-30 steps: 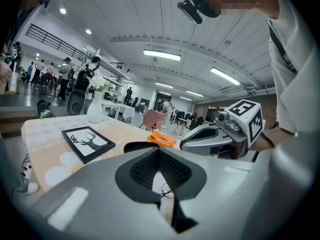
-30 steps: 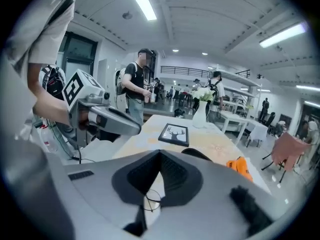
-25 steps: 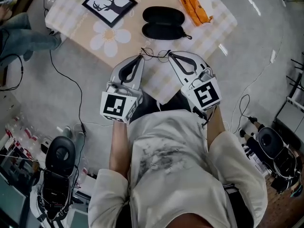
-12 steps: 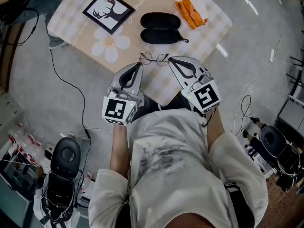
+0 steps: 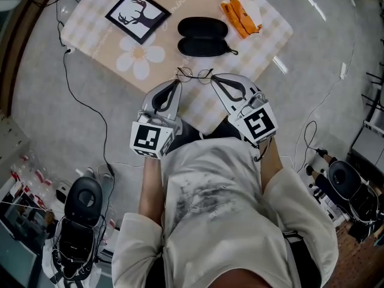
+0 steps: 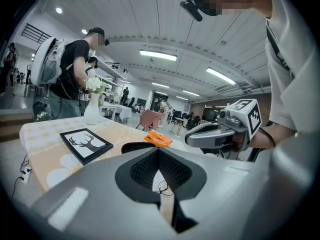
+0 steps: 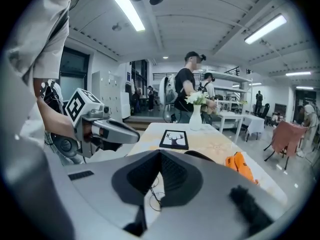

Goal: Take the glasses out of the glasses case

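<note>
Left claw point(image 5: 177, 81): jaws pressed together at the tips, nothing pinched. Right claw point(image 5: 212, 77): the same, tips met, empty. Both are over the near edge of the surface point(image 5: 99, 32), tips angled toward each other.

Glasses point(image 5: 193, 72) lie on the surface between the two claw tips, just beyond them, outside the case. Glasses case point(image 5: 202, 29) lies open farther ahead, well apart from both claws. Framed deer picture point(image 5: 137, 7) is ahead-left of the left claw. Orange packet point(image 5: 240, 8) is ahead-right of the right claw.
</note>
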